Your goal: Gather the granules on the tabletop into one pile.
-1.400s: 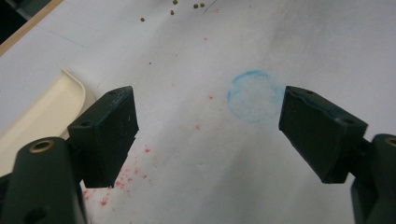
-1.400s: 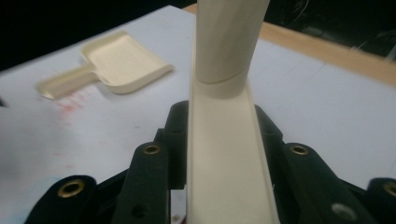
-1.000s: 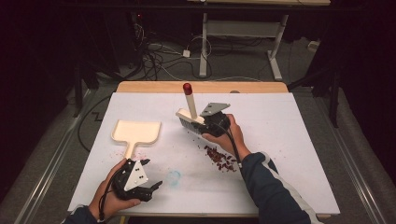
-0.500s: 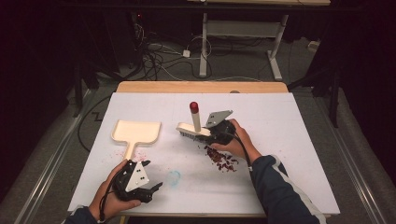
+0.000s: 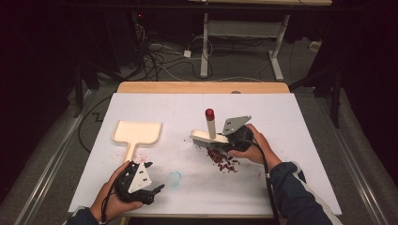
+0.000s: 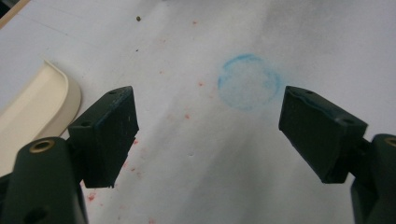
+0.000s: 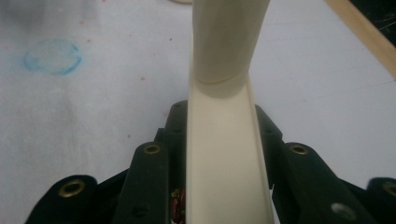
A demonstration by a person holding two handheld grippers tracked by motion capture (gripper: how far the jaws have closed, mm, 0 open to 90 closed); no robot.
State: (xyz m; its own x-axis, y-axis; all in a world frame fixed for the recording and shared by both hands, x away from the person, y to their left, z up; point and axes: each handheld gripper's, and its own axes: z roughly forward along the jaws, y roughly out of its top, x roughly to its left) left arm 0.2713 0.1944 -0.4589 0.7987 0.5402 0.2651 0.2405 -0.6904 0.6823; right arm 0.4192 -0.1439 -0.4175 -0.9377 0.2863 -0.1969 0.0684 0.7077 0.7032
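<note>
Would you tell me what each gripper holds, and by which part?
The right gripper clamps the brush by its flat cream back; the left gripper holds nothing.

A white surface [image 5: 300, 122] holds a cream dustpan [image 5: 137, 133]. The right gripper [image 5: 224, 142] presses a cream brush [image 5: 210, 135] beside dark red crumbs [image 5: 224, 160]; the left gripper [image 5: 157, 190] rests open nearby.

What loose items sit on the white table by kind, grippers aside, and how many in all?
Dustpan, cream: 1
Brush, cream with a red-capped handle, clamped in the right gripper: 1
Pile of dark red crumbs: 1
Total: 3
The left gripper is open and holds nothing.
</note>
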